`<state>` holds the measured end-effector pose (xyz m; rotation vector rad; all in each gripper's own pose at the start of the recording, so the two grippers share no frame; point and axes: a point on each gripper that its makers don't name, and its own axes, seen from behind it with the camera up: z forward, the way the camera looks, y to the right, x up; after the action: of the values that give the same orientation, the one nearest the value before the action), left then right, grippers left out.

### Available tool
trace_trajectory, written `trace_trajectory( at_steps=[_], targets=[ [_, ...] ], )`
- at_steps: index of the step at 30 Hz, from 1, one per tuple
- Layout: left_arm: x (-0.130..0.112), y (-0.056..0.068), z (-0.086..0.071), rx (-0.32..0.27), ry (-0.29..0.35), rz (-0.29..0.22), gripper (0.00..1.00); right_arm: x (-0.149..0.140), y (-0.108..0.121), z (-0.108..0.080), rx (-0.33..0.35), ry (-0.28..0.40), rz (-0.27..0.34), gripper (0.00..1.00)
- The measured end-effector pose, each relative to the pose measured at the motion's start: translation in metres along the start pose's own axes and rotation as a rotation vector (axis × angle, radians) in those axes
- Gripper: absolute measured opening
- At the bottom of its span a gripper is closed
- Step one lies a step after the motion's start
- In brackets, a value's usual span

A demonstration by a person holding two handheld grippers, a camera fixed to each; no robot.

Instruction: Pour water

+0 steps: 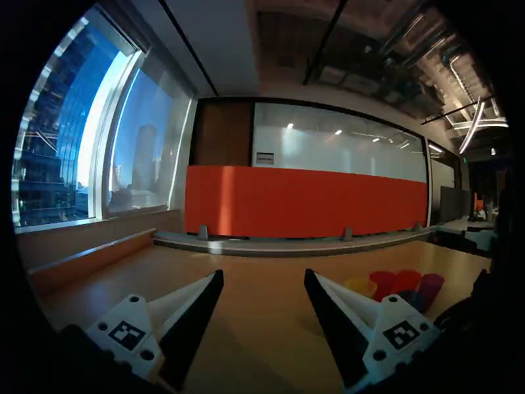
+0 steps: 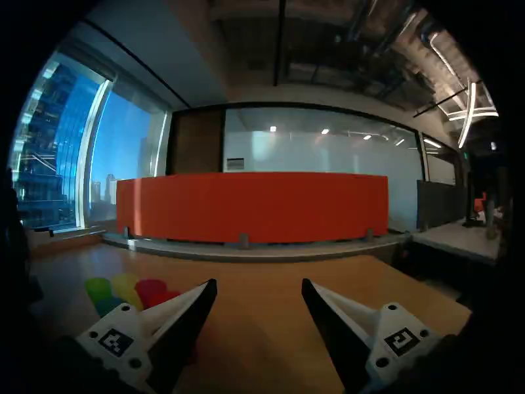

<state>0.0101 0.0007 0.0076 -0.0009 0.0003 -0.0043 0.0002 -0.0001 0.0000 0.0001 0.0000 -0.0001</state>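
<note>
Several coloured plastic cups (image 1: 397, 285) stand bunched on the wooden table, right of my left gripper (image 1: 264, 284); a yellow one (image 1: 359, 286) is partly behind its right finger. That gripper is open and holds nothing. In the right gripper view the same cluster of cups (image 2: 128, 292) sits at the lower left, green, yellow, red and blue, partly behind the left finger. My right gripper (image 2: 259, 290) is open too, with nothing between its fingers. Both grippers hover low over the table.
An orange divider panel (image 1: 305, 200) runs along the far edge of the wooden table (image 1: 262, 308). Tall windows (image 1: 72, 151) fill the left side. A second desk (image 2: 459, 240) stands to the right, beyond the table's edge.
</note>
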Motion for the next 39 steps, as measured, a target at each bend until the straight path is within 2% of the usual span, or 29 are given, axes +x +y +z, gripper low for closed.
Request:
trace_trajectory(
  at_steps=[6,15,18,24,29,33,39],
  targets=[
    [0.027,0.002,0.012,-0.02,0.001,-0.012,0.91,0.038,-0.012,0.0,0.02,0.001,-0.022,1.0],
    [0.086,0.006,0.029,-0.058,0.002,0.043,0.91,0.094,-0.022,0.008,0.043,-0.004,-0.038,1.0],
    [0.107,0.012,0.034,-0.082,0.006,0.053,0.91,0.113,-0.024,0.011,0.05,-0.001,-0.035,1.0],
    [0.14,0.036,0.041,-0.176,0.014,0.037,0.91,0.139,-0.027,0.013,0.072,0.003,-0.019,1.0],
    [0.142,0.045,0.044,-0.219,-0.007,0.026,0.91,0.139,-0.029,0.014,0.092,-0.011,-0.017,1.0],
    [0.14,0.051,0.046,-0.254,-0.022,0.026,0.91,0.138,-0.038,0.014,0.136,-0.019,-0.028,1.0],
    [0.136,0.065,0.046,-0.339,-0.053,0.018,0.91,0.138,-0.067,0.01,0.281,-0.024,-0.032,1.0]
  ],
)
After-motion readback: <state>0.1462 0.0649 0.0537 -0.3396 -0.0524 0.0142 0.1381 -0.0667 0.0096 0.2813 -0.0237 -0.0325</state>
